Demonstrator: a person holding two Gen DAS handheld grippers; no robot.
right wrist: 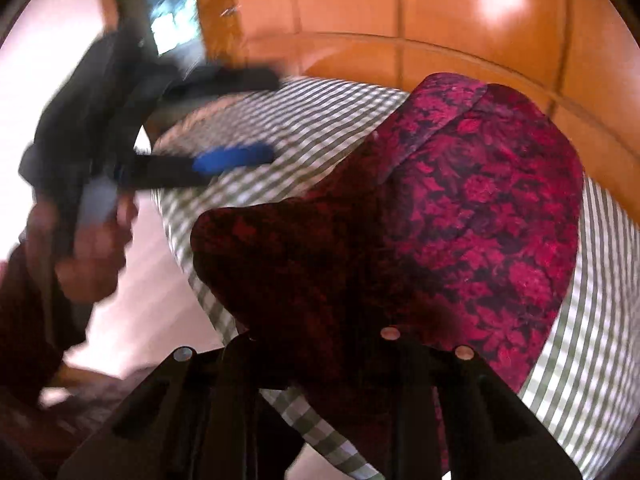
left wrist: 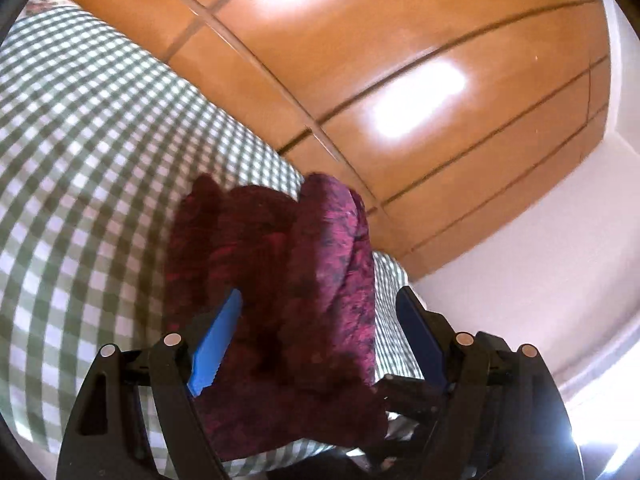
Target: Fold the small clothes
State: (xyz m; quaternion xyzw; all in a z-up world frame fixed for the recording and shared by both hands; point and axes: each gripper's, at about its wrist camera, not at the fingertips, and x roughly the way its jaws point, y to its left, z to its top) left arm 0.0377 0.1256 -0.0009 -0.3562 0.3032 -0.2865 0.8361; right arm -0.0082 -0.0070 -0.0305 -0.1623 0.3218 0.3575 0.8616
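Observation:
A maroon flowered garment [left wrist: 280,280] lies partly raised over a bed with a green-and-white checked sheet [left wrist: 100,140]. My left gripper [left wrist: 320,296] is open, its blue pads wide apart on either side of the raised cloth, not pressing it. In the right wrist view the garment [right wrist: 460,200] drapes over my right gripper [right wrist: 320,300] and hides its fingertips; the cloth rises from the narrow jaws as if gripped. The left gripper [right wrist: 272,116] shows there too, blurred and open above the sheet [right wrist: 320,120], held by a hand [right wrist: 92,248].
Orange-brown wooden wardrobe doors [left wrist: 400,80] stand right behind the bed. A pale wall or floor [left wrist: 520,260] runs along the bed's edge. A dark sleeve [right wrist: 24,300] is at the lower left of the right wrist view.

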